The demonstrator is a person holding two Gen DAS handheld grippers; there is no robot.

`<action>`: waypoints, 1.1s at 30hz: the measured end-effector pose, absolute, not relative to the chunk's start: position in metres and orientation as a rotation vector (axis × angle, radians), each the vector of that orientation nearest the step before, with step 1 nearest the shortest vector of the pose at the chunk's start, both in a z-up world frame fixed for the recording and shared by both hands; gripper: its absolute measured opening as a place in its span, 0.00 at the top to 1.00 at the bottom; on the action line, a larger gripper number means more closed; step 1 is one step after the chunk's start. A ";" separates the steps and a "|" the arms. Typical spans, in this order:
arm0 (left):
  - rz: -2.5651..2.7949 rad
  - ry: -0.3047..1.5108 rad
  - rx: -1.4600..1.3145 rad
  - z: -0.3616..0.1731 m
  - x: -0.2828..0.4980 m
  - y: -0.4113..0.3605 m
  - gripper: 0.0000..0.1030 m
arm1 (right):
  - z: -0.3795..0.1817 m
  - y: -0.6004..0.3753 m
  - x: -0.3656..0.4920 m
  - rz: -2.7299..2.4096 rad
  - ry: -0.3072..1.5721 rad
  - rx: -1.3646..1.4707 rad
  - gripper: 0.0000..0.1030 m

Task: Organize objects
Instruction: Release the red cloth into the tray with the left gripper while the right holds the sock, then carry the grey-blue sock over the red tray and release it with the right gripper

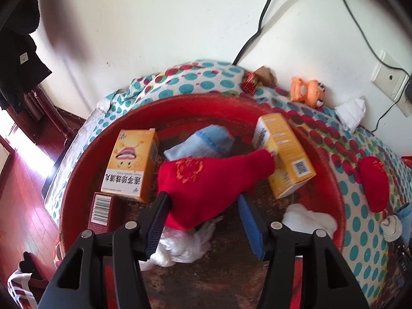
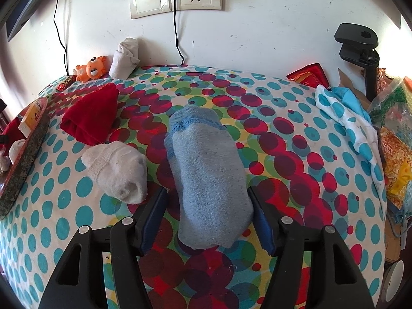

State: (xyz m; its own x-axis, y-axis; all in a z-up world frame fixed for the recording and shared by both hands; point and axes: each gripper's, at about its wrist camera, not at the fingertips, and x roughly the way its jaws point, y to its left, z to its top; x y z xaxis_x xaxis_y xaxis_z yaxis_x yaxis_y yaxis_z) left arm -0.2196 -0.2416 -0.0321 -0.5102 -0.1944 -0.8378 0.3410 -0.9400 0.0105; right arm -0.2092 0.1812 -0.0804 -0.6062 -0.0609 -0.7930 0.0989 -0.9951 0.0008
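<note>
Over the red basin [image 1: 77,170], the left gripper [image 1: 203,198] has its jaws spread apart, with a red sock [image 1: 206,180] lying loose between them, its toe reaching the yellow box [image 1: 285,152] on the right side of the basin. Another yellow box [image 1: 134,164] lies at the basin's left, a folded blue sock [image 1: 203,144] behind the red one, and crumpled white plastic [image 1: 185,247] beneath it. Out on the spotted cloth [image 2: 283,128], the right gripper [image 2: 208,198] stands half open around a light blue sock [image 2: 208,180]; the right pad looks against the sock, the left pad stands clear. A white sock [image 2: 118,172] lies just to its left, and a second red sock [image 2: 90,121] farther back.
</note>
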 end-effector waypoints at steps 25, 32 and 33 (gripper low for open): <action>-2.557 0.118 1.426 -0.031 -0.237 -0.178 0.37 | -0.076 0.197 -0.210 -2.714 -0.083 1.306 0.57; -2.569 0.061 1.394 -0.022 -0.212 -0.168 0.37 | -0.075 0.200 -0.209 -2.693 -0.081 1.291 0.66; -2.576 0.050 1.388 -0.021 -0.209 -0.165 0.37 | -0.074 0.200 -0.208 -2.692 -0.076 1.284 0.68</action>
State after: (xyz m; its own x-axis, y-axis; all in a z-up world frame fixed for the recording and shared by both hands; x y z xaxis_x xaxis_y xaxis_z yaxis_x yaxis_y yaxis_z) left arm -0.2092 -0.1652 -0.0214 -0.5323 -0.1718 -0.8290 0.2040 -0.9764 0.0713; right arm -0.2082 0.2004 -0.0742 -0.6195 -0.1637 -0.7677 0.1204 -0.9863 0.1132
